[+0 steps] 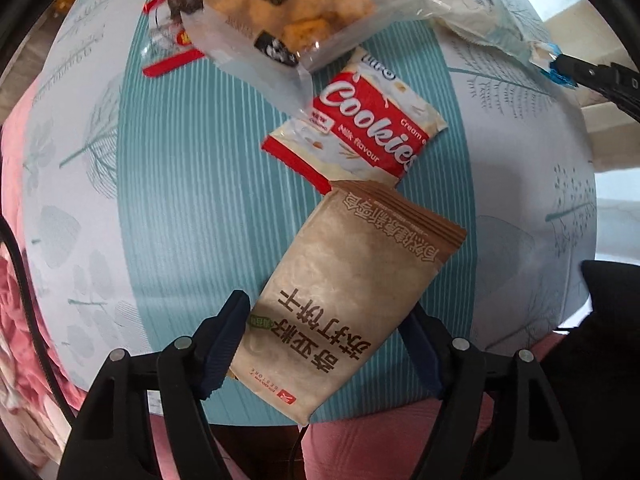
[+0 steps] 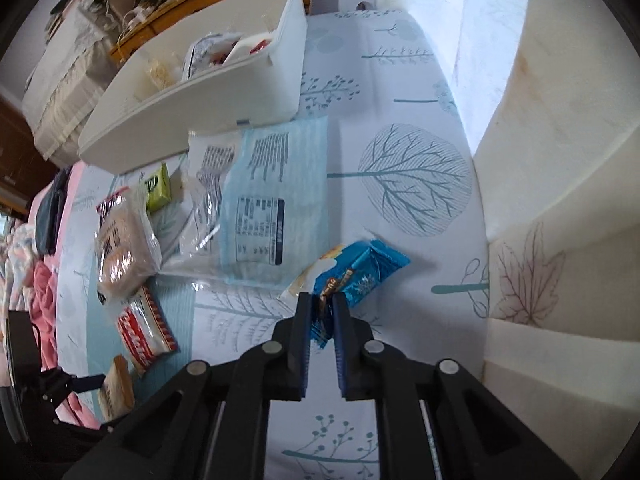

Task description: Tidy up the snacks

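Left wrist view, nearest first: left gripper [image 1: 326, 344] at 6 o'clock, jaws spread either side of a brown cracker packet [image 1: 344, 292]; the left pad touches its edge, the right pad is partly hidden behind the packet, so a firm clamp cannot be confirmed. The packet lies tilted on the teal-striped tablecloth [image 1: 168, 184], its far end toward 1 o'clock and overlapping the corner of a red-and-white Cookies packet [image 1: 360, 124] just beyond. Farther toward 12 o'clock, a clear bag of golden puffs [image 1: 288, 12] lies partly over the Cookies packet, with a red-trimmed clear wrapper [image 1: 176, 36] at 11 o'clock beside it. At 2 o'clock the tip of the other tool pinches a blue wrapper. Right wrist view: right gripper [image 2: 322, 312] at 6 o'clock, jaws closed tight on the end of a blue snack packet [image 2: 360, 268], which sticks out toward 1 o'clock above the tree-print cloth. Beyond it, toward 11 o'clock, a large pale-blue bag [image 2: 272, 200] lies flat, a small green packet [image 2: 158, 186] to its left. Farthest, at 11 o'clock, a white bin [image 2: 192, 112] holds several snacks.
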Demonstrator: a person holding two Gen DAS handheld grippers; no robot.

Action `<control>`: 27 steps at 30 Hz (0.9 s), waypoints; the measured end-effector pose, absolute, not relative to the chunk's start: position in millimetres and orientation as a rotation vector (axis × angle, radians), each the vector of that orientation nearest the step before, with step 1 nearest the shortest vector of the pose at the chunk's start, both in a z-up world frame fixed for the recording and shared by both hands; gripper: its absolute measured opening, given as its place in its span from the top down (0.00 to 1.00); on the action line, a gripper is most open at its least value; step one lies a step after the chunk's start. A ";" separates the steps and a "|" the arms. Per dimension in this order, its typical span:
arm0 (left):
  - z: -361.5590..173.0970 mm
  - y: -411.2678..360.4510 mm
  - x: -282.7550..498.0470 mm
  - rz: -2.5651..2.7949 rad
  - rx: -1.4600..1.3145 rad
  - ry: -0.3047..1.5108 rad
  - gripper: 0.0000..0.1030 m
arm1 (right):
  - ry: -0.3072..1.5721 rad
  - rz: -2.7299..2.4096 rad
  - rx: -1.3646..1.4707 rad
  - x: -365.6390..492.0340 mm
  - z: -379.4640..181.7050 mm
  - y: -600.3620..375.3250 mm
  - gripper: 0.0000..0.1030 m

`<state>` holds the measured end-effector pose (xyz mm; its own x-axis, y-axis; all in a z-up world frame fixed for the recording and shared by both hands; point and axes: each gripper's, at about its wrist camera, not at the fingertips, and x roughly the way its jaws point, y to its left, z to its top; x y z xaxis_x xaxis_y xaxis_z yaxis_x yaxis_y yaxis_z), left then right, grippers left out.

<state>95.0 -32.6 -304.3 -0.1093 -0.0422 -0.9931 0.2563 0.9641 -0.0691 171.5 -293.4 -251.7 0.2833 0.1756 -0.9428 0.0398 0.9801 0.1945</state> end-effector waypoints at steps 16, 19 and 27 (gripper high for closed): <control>-200.0 -6.4 163.1 -0.382 0.225 1.551 0.29 | 1.146 0.107 0.378 177.3 -189.6 -266.8 0.96; -178.8 1.9 167.9 -0.414 0.223 1.531 0.29 | 1.104 0.133 0.383 184.4 -172.0 -255.7 0.96; -133.1 11.4 205.4 -0.447 0.271 1.427 0.29 | 0.976 0.240 0.375 210.5 -131.6 -223.8 0.96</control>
